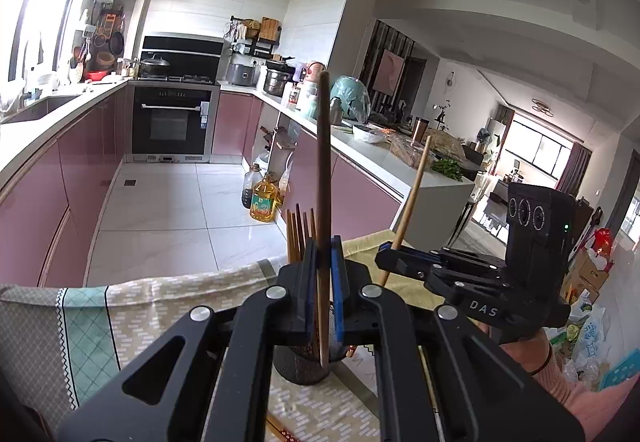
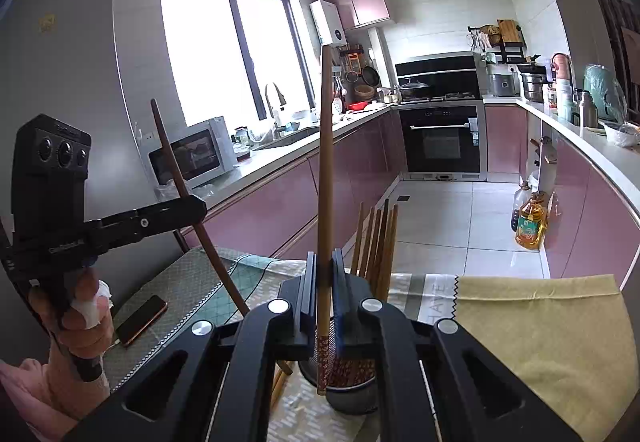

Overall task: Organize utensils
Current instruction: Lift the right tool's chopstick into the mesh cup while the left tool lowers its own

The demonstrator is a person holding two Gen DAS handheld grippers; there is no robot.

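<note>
My left gripper (image 1: 323, 254) is shut on a dark brown chopstick (image 1: 323, 161) held upright, its lower end over the black mesh utensil holder (image 1: 300, 366). Several chopsticks (image 1: 298, 234) stand in that holder. My right gripper (image 2: 323, 270) is shut on a lighter wooden chopstick (image 2: 325, 169), also upright, its patterned end at the holder's (image 2: 352, 390) rim. Several chopsticks (image 2: 376, 242) stand in the holder there too. The right gripper (image 1: 390, 256) shows in the left wrist view, the left gripper (image 2: 196, 207) in the right wrist view.
The holder stands on a table with a patterned cloth (image 1: 160, 306) and a yellow cloth (image 2: 540, 322). A phone (image 2: 140, 320) lies on the table at left. More chopsticks (image 2: 278, 382) lie beside the holder. Pink kitchen cabinets and oil bottles (image 1: 262, 197) are beyond.
</note>
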